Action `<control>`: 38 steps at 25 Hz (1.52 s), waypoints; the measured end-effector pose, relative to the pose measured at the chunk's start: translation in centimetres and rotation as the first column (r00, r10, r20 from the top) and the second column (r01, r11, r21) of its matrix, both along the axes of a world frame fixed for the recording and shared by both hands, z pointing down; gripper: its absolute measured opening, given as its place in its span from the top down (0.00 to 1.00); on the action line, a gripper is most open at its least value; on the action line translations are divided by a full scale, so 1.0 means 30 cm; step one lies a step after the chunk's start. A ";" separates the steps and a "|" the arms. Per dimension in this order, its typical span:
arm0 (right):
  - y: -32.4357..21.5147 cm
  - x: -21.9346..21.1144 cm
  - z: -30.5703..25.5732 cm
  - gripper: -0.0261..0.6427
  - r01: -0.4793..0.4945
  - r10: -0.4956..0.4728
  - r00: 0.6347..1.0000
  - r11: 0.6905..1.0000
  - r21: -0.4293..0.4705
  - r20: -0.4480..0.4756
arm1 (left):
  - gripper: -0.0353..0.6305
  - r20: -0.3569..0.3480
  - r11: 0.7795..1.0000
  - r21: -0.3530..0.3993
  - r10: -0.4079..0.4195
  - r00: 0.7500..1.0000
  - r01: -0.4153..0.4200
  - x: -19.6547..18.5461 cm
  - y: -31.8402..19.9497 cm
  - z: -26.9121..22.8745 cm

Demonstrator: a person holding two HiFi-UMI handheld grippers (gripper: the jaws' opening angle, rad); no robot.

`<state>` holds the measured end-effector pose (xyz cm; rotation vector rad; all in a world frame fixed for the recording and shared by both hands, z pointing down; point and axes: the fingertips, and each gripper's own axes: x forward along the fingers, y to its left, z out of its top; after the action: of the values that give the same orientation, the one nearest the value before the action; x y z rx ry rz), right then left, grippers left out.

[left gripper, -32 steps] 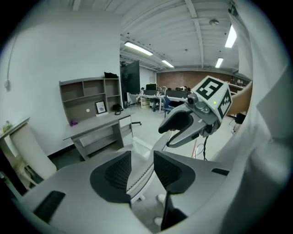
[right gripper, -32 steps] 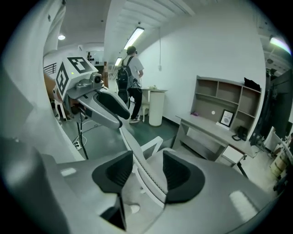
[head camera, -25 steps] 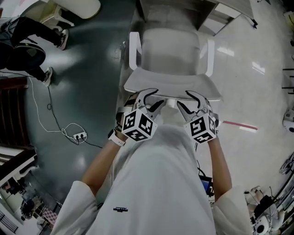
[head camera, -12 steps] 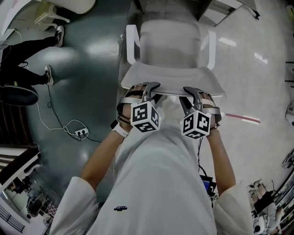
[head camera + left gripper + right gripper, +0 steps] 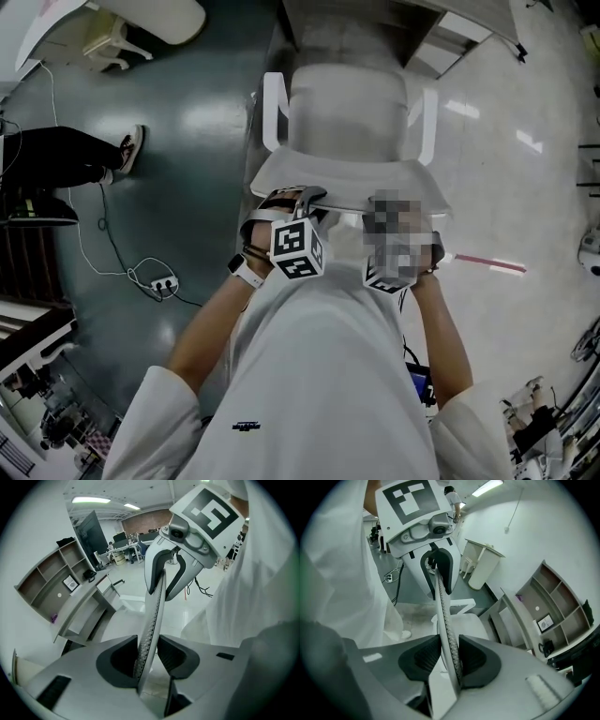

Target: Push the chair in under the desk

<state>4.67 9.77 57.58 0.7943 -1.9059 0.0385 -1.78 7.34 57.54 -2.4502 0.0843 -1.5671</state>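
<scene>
The white plastic chair (image 5: 342,112) with armrests stands on the floor facing the grey tabletop (image 5: 82,606), its whole seat showing, so it does not look pushed in yet. The left gripper (image 5: 150,656) and right gripper (image 5: 450,658) both sit over the top edge of the thin perforated backrest (image 5: 347,173). Their jaws have just been closing, and the pads now pinch that edge between them. The hold seems made; the push itself is left.

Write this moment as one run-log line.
left claw: just been closing, gripping top edge of white perforated chair backrest | right claw: same | phase: grasp
</scene>
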 end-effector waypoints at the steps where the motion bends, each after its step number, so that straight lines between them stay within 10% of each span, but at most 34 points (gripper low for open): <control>1: -0.003 -0.002 0.002 0.77 -0.001 0.001 1.000 1.000 0.002 0.001 | 0.75 0.002 1.000 -0.003 -0.002 1.000 0.002 -0.002 -0.003 0.002; 38: -0.604 0.184 -0.014 0.78 0.016 -0.014 1.000 0.989 0.145 -0.017 | 0.68 -0.013 0.992 0.037 -0.118 0.993 0.118 0.192 -0.632 0.004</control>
<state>10.18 -8.34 57.15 0.8750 -1.9156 -0.1166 3.97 -11.62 57.66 -2.4658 0.2630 -1.5840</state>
